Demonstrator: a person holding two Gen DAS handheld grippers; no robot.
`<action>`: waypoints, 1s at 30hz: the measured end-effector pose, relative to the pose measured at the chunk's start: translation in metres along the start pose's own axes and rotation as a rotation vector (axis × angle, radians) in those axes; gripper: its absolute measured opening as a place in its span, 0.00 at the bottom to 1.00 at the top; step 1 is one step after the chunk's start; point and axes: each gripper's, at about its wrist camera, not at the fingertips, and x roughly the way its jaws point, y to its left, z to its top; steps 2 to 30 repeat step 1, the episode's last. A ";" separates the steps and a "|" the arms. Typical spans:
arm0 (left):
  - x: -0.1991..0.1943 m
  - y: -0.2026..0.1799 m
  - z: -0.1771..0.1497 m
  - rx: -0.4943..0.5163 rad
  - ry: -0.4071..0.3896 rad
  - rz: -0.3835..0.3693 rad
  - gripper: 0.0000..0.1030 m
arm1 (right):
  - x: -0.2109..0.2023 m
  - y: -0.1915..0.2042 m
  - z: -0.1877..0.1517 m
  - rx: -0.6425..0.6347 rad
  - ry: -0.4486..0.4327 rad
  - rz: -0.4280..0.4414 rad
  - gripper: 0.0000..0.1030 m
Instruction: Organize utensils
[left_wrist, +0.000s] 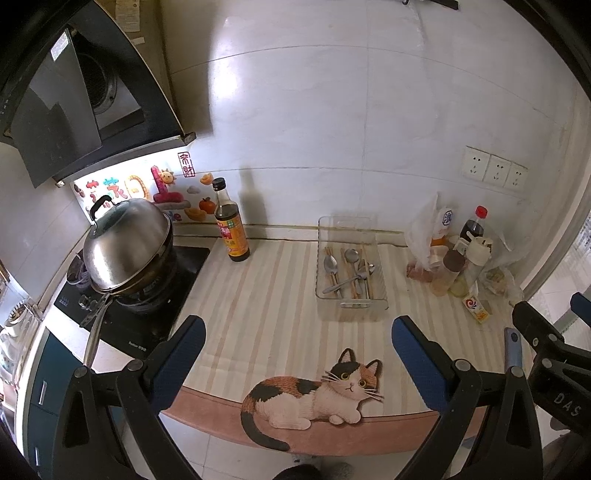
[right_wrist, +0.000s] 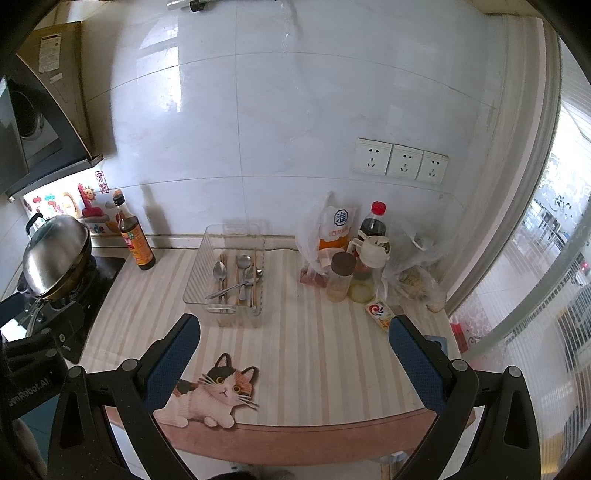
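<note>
Desk (left_wrist: 258, 295): striped mat with a cat print; it lies below and ahead of both hand-held grippers.
Wok with lid (left_wrist: 125, 247): on the hob, far to the left of the left hand-held gripper, well clear of the work.
Clear tray (right_wrist: 195, 273): ahead of both tools, standing on the desk toward the wall; long axis runs away from the fingers.
Bottle cluster (right_wrist: 354, 266): jars, bags and bottles ahead and to the right of the right hand-held gripper, near the tray's right side; judged the main obstruction for a reach from the right.
Sauce bottle (left_wrist: 231, 229): ahead and left of the tray, apart from it.
Left hand-held gripper (left_wrist: 297, 354): released, jaws spread wide, nothing between them; tray lies ahead and slightly right.
Right hand-held gripper (right_wrist: 295, 354): released, jaws spread wide, empty; tray lies ahead and left.
Utensils (left_wrist: 347, 273): spoons and chopsticks inside the tray, mostly lengthwise; one spoon lies crossed over the others.
Nearer tool: cannot tell; both stand well short of the tray.
Next move, judged: advance along the tray's long axis and close across a handle.
</note>
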 end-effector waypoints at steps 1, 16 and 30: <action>0.000 0.000 0.000 0.002 0.001 -0.005 1.00 | 0.000 0.000 -0.002 -0.001 0.000 0.001 1.00; 0.000 0.000 0.000 0.002 0.001 -0.005 1.00 | 0.000 0.000 -0.002 -0.001 0.000 0.001 1.00; 0.000 0.000 0.000 0.002 0.001 -0.005 1.00 | 0.000 0.000 -0.002 -0.001 0.000 0.001 1.00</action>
